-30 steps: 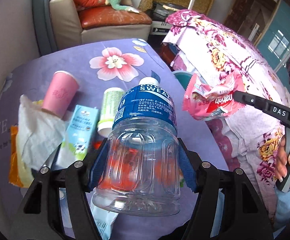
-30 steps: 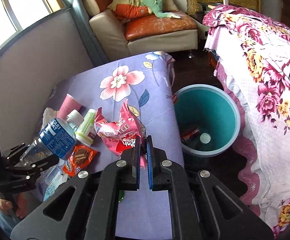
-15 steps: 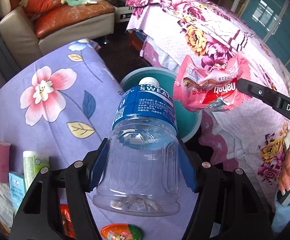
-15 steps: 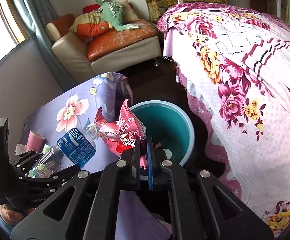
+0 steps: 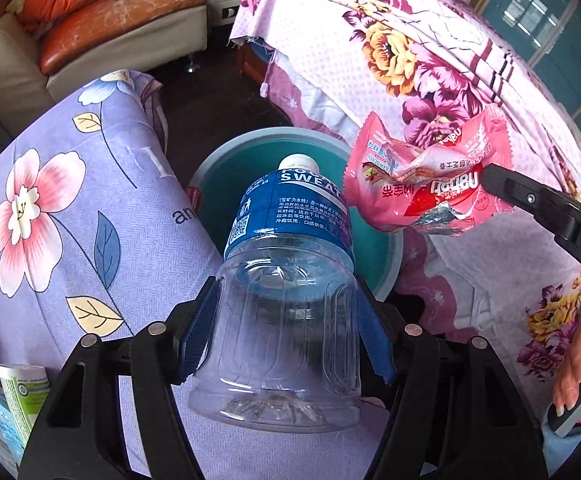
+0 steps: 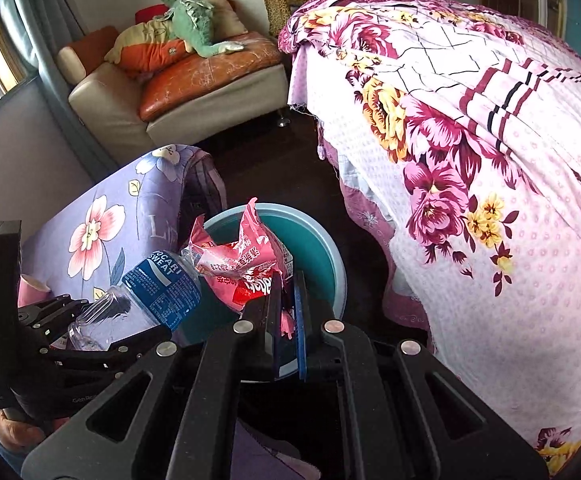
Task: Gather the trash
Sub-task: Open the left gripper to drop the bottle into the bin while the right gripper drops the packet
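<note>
The left gripper (image 5: pixel 286 320) clamps an empty bottle (image 5: pixel 286 280), cap pointing into the teal bin (image 5: pixel 250 144). The right gripper (image 6: pixel 288 312) pinches a crumpled pink wrapper (image 6: pixel 242 264) above the bin's rim — both items held over it; the bin's contents are hidden.

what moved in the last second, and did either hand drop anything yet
Both tongs swung away from the table toward the teal bin. The left tongs now hold the bottle with its cap over the bin's opening; the right tongs carry the pink wrapper above the rim. Nothing has been dropped: both grips are as they were. The cup and cartons stayed on the table.
</note>
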### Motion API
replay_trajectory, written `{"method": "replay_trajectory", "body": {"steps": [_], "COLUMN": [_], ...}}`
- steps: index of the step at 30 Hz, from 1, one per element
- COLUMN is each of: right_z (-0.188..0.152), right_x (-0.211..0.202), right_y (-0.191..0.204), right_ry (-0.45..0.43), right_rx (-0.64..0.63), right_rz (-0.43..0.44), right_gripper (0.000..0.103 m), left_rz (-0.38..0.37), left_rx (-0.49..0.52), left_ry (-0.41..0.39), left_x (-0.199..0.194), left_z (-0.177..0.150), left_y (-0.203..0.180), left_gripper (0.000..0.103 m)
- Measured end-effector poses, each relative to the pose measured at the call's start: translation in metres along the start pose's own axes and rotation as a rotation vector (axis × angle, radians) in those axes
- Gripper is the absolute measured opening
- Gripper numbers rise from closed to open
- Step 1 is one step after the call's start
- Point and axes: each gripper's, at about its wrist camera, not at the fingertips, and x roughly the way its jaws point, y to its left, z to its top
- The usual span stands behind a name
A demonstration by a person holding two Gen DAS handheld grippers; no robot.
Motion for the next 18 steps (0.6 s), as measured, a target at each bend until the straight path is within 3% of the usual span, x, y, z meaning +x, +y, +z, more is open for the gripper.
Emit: {"method": "replay_trajectory", "body": {"steps": [5,7,10,18], "right_z": [0.005,0.006,0.006,0.004], "right_x": [0.008,0.011,0.015,0.025], "right_y": [-0.003,-0.003,-0.003,0.004], "right_ry": [0.006,0.011,0.019,0.047], "right_rx": [0.003,0.003,0.002,-0.010], "right_rz": [-0.010,-0.011,-0.013,-0.016], "right_gripper": [0.006,0.006,0.006,0.006], "left_rz": [-0.017,-0.023,-0.031,-0.042], "left_rx": [-0.020,-0.031,-0.050,-0.093], "left_ry": [-0.003,-0.010,-0.036,-0.040], "left_x": [0.005,0.004,-0.001,-0.012], "left_z": [0.006,0.008,0.010,-0.002], "left_y": [0.002,0.004,0.008,0.026], "left_gripper": [0.068,0.078,0.083,0.085]}}
